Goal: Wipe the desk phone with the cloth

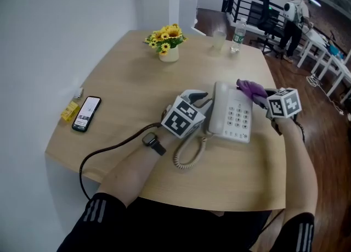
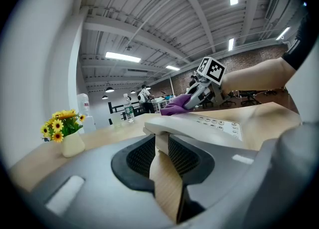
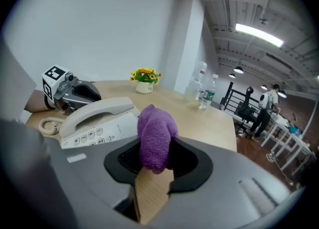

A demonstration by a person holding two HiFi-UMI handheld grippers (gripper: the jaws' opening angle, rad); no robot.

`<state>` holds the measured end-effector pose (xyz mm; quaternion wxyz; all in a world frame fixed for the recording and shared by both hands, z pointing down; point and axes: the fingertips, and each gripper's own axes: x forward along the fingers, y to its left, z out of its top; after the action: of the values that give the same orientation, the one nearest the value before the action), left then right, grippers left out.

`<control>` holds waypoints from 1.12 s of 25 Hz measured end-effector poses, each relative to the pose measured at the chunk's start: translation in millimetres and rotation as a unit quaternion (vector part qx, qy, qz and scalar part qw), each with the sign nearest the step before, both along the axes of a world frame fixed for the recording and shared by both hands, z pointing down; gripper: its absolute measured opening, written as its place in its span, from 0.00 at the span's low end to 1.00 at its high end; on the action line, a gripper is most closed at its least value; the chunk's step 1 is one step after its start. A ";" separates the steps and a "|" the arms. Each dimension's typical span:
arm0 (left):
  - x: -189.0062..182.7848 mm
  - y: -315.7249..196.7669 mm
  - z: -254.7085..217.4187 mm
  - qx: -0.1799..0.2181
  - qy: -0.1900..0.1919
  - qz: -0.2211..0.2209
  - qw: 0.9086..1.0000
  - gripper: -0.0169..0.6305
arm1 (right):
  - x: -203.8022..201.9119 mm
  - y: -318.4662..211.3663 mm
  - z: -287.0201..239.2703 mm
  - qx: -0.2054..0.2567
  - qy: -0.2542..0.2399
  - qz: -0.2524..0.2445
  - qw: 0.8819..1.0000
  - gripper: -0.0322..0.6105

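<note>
left gripper [image 2: 162,155] had its jaws pinched on the near end of the handset [image 2: 199,129], the white end piece sitting tight between both pads. the desk phone [image 1: 233,115] lay flat on the table [image 1: 126,80] straight ahead of that gripper, keypad facing up, with the coiled cord [image 1: 186,152] looping just below and behind the jaws. right gripper [image 3: 154,160] had its jaws pressed on a purple cloth [image 3: 157,137], the bunched cloth sticking up out of the jaws. in the head view the cloth [image 1: 249,87] was at the far right corner of the phone, just ahead of the right gripper [image 1: 262,96]; touching or not, could not tell. the left gripper [image 1: 205,101] was on the phone's other side, opposite the right one. a pot of yellow flowers [image 1: 167,41] and a bottle [image 1: 237,35] stood well beyond both grippers, and a mobile phone [image 1: 86,113] lay far off to the left of the left gripper.
</note>
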<state>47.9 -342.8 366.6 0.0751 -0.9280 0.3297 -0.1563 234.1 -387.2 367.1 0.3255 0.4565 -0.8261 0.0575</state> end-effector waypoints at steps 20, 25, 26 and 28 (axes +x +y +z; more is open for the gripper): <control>2.5 1.2 -0.3 -0.001 -0.002 0.003 1.000 0.14 | -4.8 44.8 14.2 0.023 -0.066 -0.021 0.997 0.25; 0.0 1.6 0.2 -0.002 -0.005 0.000 1.000 0.14 | -23.5 101.7 27.9 0.024 -0.055 -0.070 0.996 0.25; -0.3 1.8 0.6 -0.004 -0.005 0.000 1.000 0.14 | -26.3 114.5 31.3 0.023 -0.056 -0.079 0.995 0.25; 0.1 2.0 0.9 -0.005 -0.005 0.000 1.000 0.14 | -30.7 139.8 38.0 0.020 -0.056 -0.094 0.994 0.25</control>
<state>48.0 -340.8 367.5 0.0720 -0.9277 0.3284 -0.1624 203.4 -247.5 405.0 0.2738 0.3789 -0.8833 0.0358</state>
